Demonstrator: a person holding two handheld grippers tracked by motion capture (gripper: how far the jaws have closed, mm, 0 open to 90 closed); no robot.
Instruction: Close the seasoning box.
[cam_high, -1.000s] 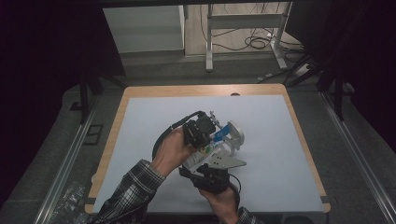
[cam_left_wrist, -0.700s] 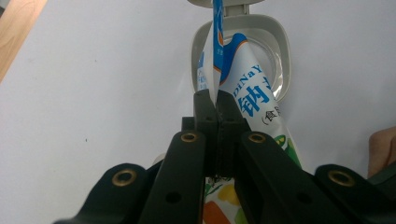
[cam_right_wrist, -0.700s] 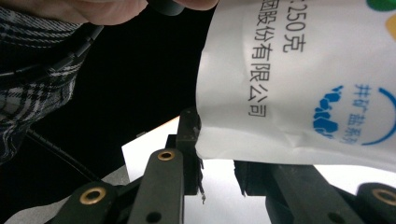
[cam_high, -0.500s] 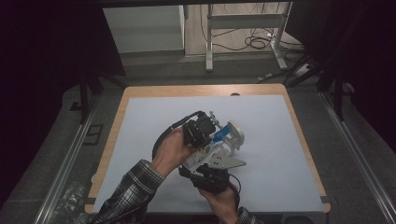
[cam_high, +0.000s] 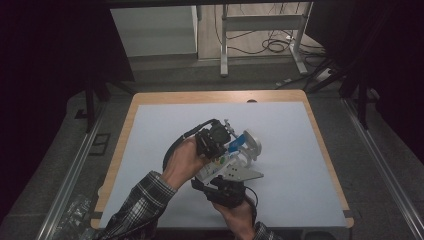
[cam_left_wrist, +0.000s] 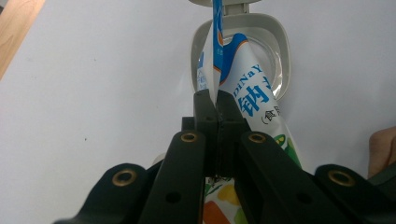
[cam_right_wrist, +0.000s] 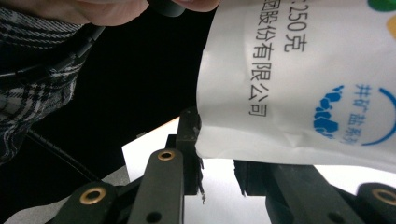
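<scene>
**Pouring a salt pouch into a tub with two tools: where I'd be careful**

So here's the setup. A printed pouch (cam_left_wrist: 243, 98) (white, blue and orange markings, looks like a salt bag going by the print) is held up above the table (cam_high: 150, 130), near the middle, with its top end tipped into a pale round container (cam_left_wrist: 280, 60) that sits on the table with its lid flipped open.

The left tool (cam_left_wrist: 215, 109) has its jaws pressed together on the thin top edge of the pouch, right by the container's rim. The right tool (cam_right_wrist: 219, 140) is down at the bottom end; the pouch's lower edge sits between its jaws, which look closed on it, though the right-hand jaw is mostly hidden behind the bag. In the high view both hands are bunched close together over the pouch (cam_high: 225, 155).

My guess at the step: emptying the pouch into the container. If so:

- keep the opening inside the rim, not resting on it
- raise the bottom end slowly with the right tool so the contents slide instead of dumping
- don't loosen the left pinch, that thin edge would slip easily
- the container looks light, so avoid nudging it sideways

Can't tell if anything's actually flowing.
</scene>
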